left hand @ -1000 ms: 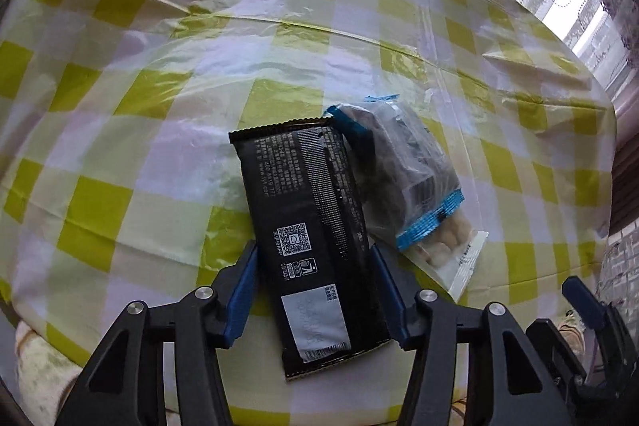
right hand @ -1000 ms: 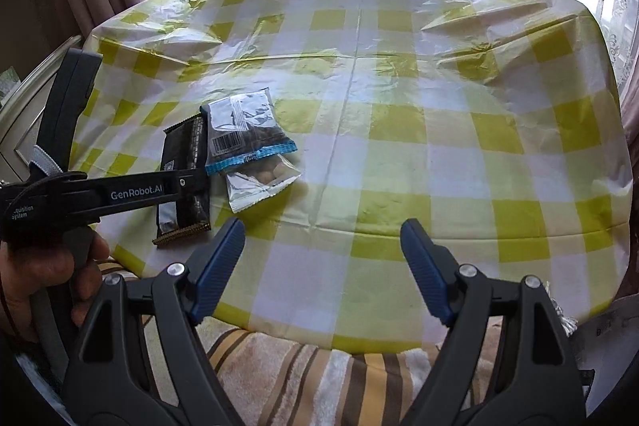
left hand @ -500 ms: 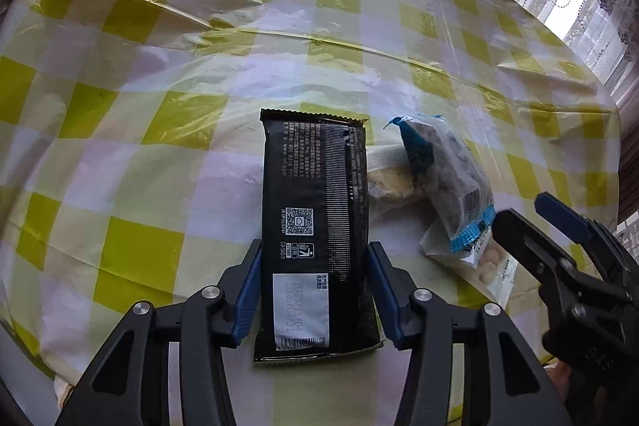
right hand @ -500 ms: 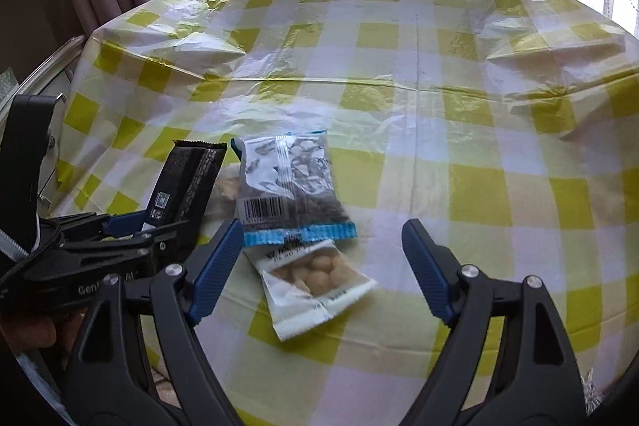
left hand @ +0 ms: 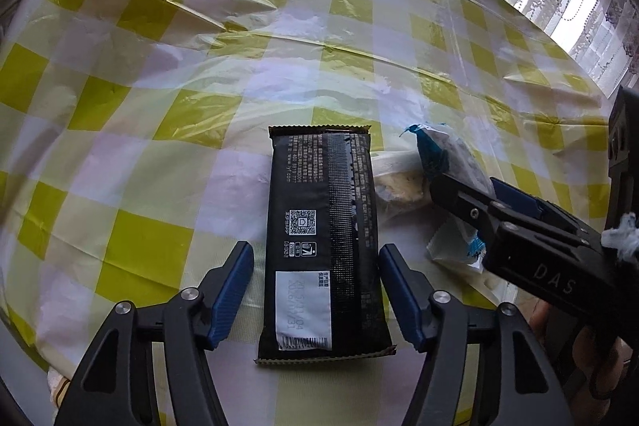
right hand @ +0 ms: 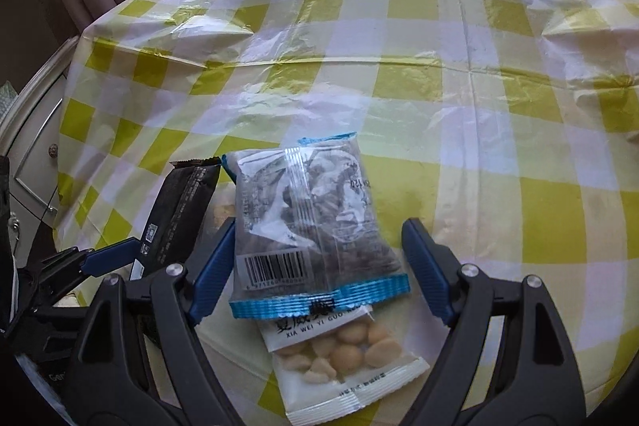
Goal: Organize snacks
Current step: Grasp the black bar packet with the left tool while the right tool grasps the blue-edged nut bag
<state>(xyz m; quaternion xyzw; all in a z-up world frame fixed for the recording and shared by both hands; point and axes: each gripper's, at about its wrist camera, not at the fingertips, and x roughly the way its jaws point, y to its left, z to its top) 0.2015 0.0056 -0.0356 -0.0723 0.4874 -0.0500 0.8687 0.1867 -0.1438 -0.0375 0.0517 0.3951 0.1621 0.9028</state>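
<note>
Your right gripper (right hand: pixel 315 266) has slid over to straddle the blue-edged packet (right hand: pixel 307 222), jaws open. Your left gripper (left hand: pixel 315 290) is opening around the black bar (left hand: pixel 323 246). A nut pouch (right hand: pixel 343 358) lies beneath on the tabletop (right hand: pixel 479 146).

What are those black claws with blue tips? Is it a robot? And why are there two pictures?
No robot: a person holds a grabber tool in each hand, and each tool carries a camera looking along its fingers. One picture comes from the left gripper, whose jaws are opening around a black snack bar without pressing it. The other comes from the right gripper, open around a blue-edged clear snack bag, which lies partly on a white packet of nuts. Everything rests on a yellow checked tablecloth. Nothing is held.
</note>
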